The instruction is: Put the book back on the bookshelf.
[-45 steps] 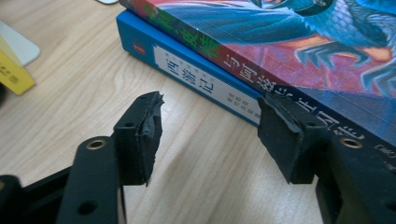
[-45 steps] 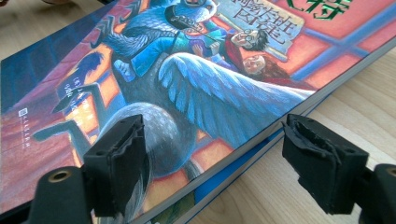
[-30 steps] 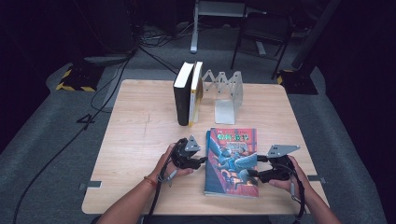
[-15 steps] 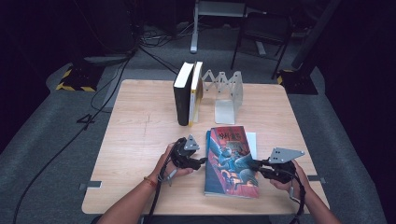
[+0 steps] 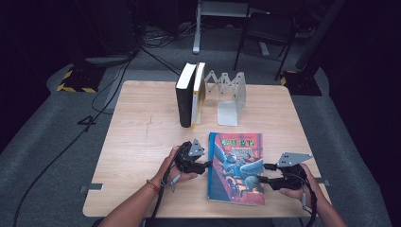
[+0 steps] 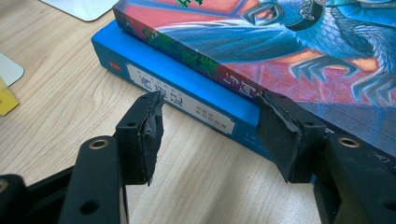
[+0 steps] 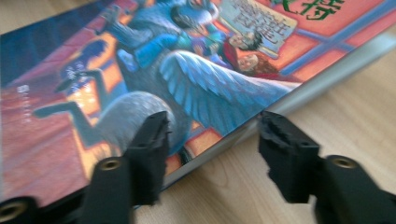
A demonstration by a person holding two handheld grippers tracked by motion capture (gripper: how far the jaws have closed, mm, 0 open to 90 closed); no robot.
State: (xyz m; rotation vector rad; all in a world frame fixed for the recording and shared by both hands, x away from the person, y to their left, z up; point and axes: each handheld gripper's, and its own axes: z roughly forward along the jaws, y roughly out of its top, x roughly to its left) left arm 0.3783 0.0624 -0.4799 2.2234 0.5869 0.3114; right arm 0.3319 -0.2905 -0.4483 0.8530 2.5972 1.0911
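- The picture book (image 5: 238,166) had swung from its skewed lie a second ago and now lay squarer to the table's (image 5: 137,137) near edge, toward the near right corner.
- Our left gripper (image 5: 204,165) sat spread at the blue spine (image 6: 187,100), one jaw touching it, nothing pinched.
- Our right gripper (image 5: 265,173) was spread too, straddling the page edge (image 7: 322,77).
- We judged the book lined up for lifting toward the standing books (image 5: 190,93) and bookend (image 5: 231,97) at the far edge.

We see a pale wooden table (image 5: 142,137) at the frame's centre, grey carpet (image 5: 52,142) around it, black cables (image 5: 108,85) at upper left, and a dark chair (image 5: 265,33) at the top.
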